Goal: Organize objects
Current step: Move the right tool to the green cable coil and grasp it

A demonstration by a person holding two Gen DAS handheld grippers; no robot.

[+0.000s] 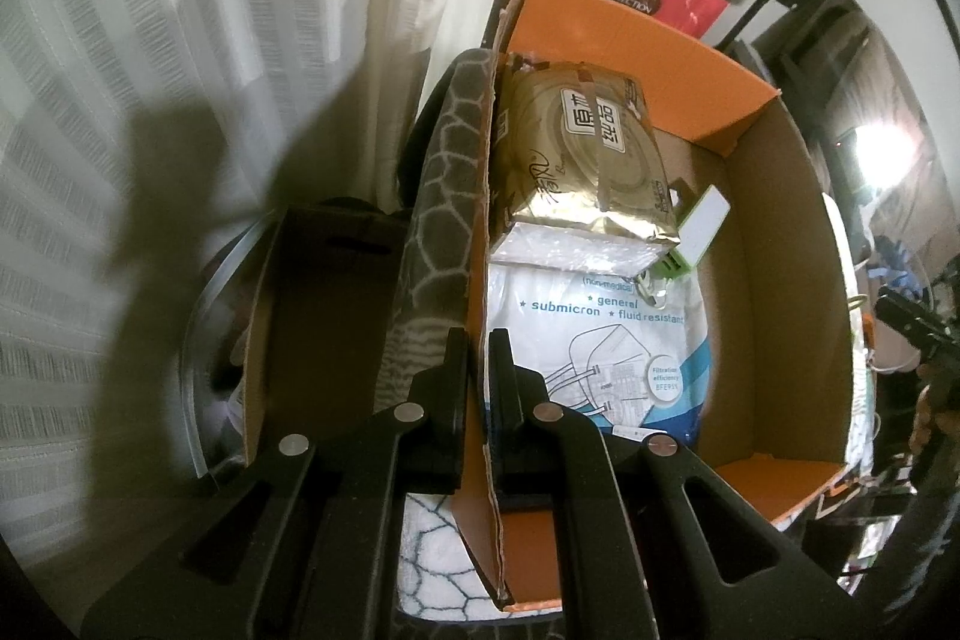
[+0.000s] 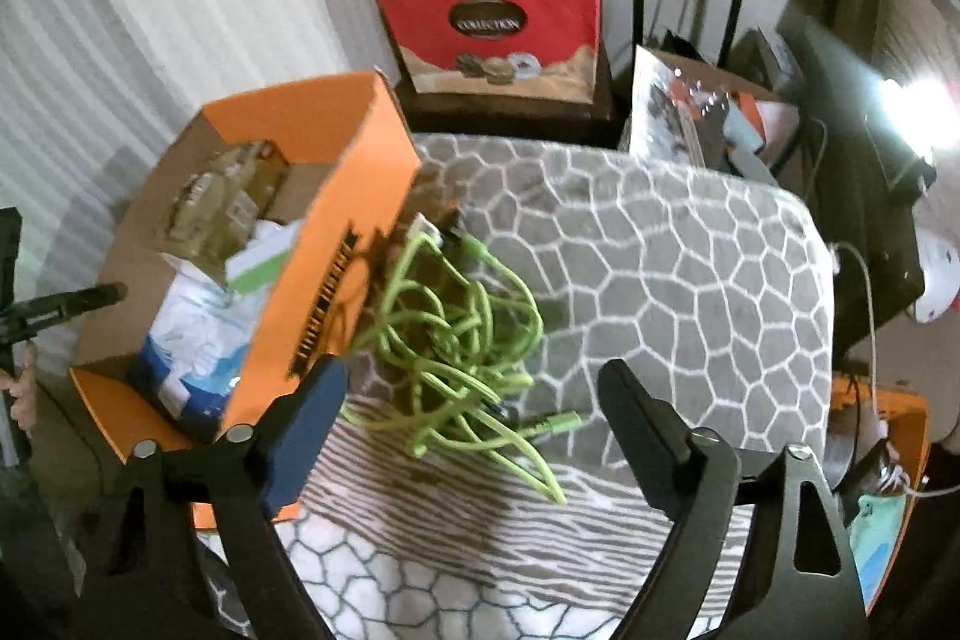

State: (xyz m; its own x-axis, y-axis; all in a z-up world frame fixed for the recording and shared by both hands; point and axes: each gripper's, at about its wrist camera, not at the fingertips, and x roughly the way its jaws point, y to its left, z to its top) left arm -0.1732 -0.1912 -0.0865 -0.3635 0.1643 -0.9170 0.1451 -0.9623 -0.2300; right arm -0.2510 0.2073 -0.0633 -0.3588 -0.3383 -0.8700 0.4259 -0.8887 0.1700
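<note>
An open cardboard box (image 1: 780, 280) with orange flaps holds a gold tissue pack (image 1: 576, 148), a white mask pack (image 1: 600, 340) and a green-and-white charger (image 1: 696, 232). My left gripper (image 1: 480, 346) is shut on the box's left wall, one finger inside and one outside. In the right wrist view the same box (image 2: 336, 196) stands at the left. Beside its orange wall a tangle of green cables (image 2: 450, 340) lies on the patterned cloth. My right gripper (image 2: 471, 370) hangs open just above the tangle, its fingers on either side and apart from it.
The grey-and-white patterned cloth (image 2: 660, 280) covers the surface. Red gift bags (image 2: 492, 16) stand behind the box. A white curtain (image 1: 180, 100) hangs on the left. A silver pouch (image 2: 672, 112) and a second orange box (image 2: 900, 430) sit at the right.
</note>
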